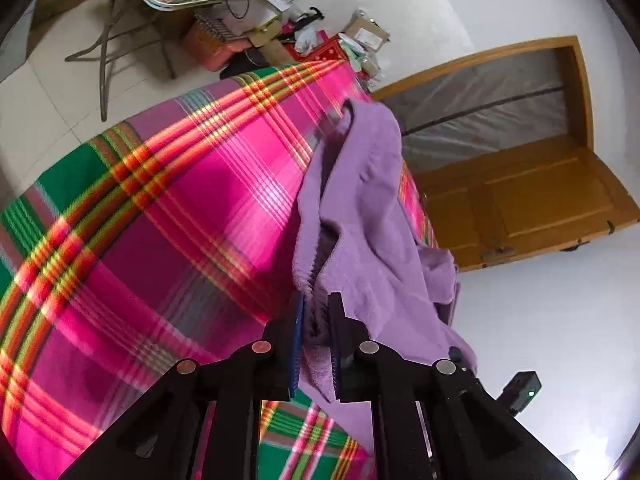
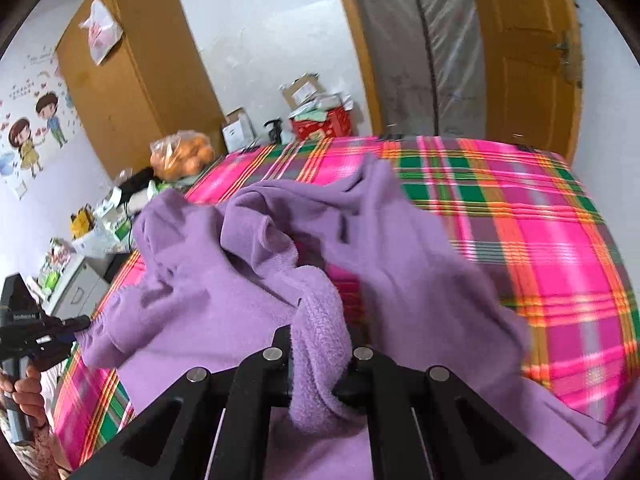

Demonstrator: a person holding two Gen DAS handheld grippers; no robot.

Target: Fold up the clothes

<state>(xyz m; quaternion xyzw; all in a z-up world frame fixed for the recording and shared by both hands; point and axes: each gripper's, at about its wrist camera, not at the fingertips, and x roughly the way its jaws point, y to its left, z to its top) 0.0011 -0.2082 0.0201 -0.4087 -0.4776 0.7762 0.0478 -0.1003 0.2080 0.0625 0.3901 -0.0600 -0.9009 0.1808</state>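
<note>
Both tongs were clamped on the purple garment (image 2: 224, 276): left tongs (image 1: 316, 344) nearly closed, right tongs (image 2: 320, 364) buried in fleece, tips hidden.

White walls and a pale tiled floor (image 1: 48, 92) — a wooden door (image 1: 532, 196) open, a wooden wardrobe (image 2: 136, 68) beside cartoon wall stickers (image 2: 32, 136).

Location: bedroom in a private home.

I work over a bed covered by a pink and green plaid sheet (image 2: 540, 240). A wooden wardrobe (image 2: 132, 68) stands against the white wall, with cartoon wall stickers (image 2: 36, 132) beside it. A wooden door (image 2: 524, 48) hangs open next to a plastic-covered doorway. A cluttered side surface (image 2: 92, 240) holds boxes and a bag of oranges (image 2: 182, 156). The floor (image 1: 52, 92) is pale tile.
</note>
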